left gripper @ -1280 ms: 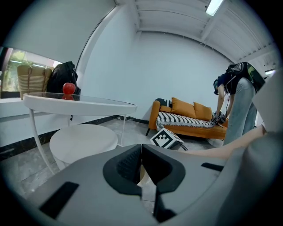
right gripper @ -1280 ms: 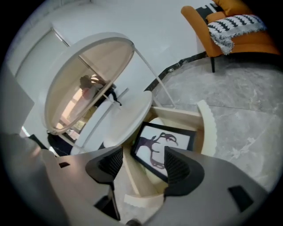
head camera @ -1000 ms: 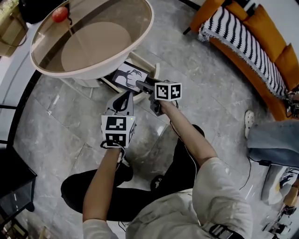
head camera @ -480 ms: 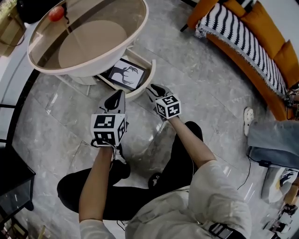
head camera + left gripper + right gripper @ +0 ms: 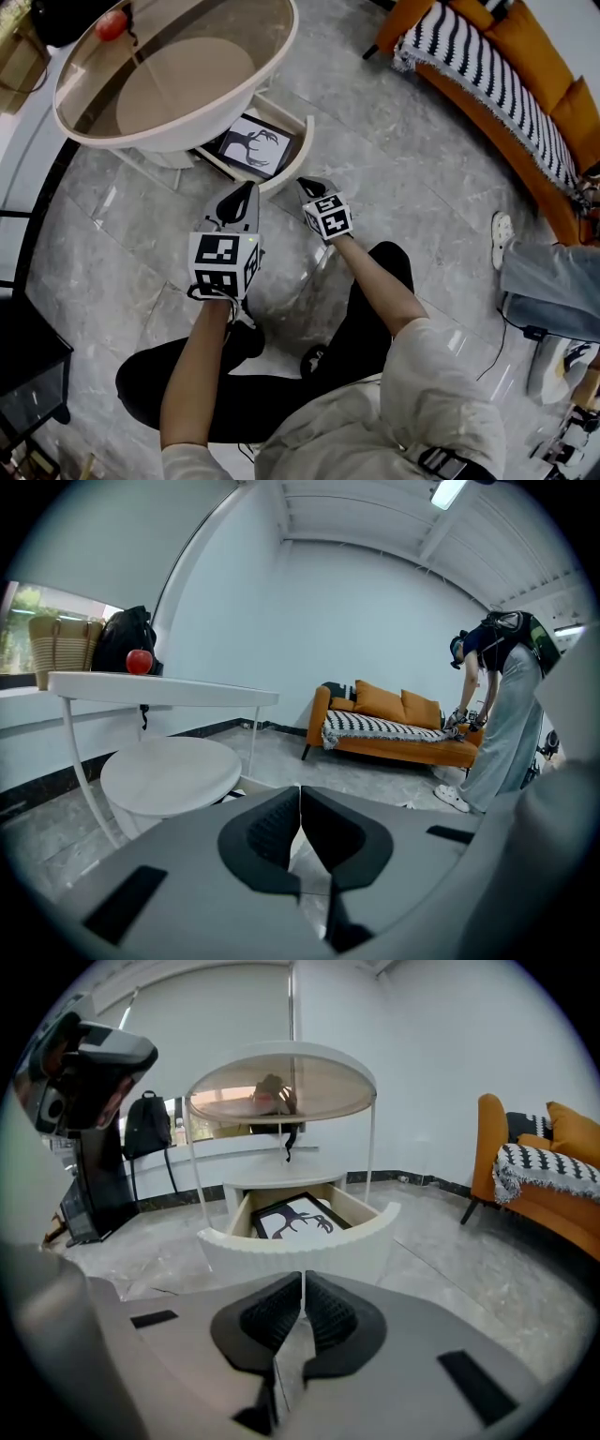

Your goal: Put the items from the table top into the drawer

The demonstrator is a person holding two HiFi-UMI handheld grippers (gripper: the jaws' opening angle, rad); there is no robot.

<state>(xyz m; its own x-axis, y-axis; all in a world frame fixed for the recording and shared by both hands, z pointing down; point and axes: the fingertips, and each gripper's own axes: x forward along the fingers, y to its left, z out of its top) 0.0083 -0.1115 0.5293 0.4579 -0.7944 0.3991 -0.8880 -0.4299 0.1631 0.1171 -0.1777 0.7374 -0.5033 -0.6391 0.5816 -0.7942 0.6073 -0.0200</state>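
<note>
**Head view.** Drawer: pulled open from under the round glass-topped table, with a curved ribbed front. A framed stag print lies flat in it. Red apple: on the table top, at the rim farthest from the drawer. Left gripper: over the grey stone floor, just short of the drawer front, tip towards it. Right gripper: beside the drawer's near corner, clear of it. Orange sofa with striped throw: well apart from the drawer.

**Left gripper view.** Left gripper: jaws pressed together, nothing between them. The apple rests on the table edge, above and beyond the drawer, next to a black backpack and a woven basket. A person stands bent over the sofa, far from the drawer.

**Right gripper view.** Right gripper: jaws have just been closing and now meet, empty (pads touch along their length). The drawer is straight ahead with the stag print inside it. The glass top is above the drawer.
</note>
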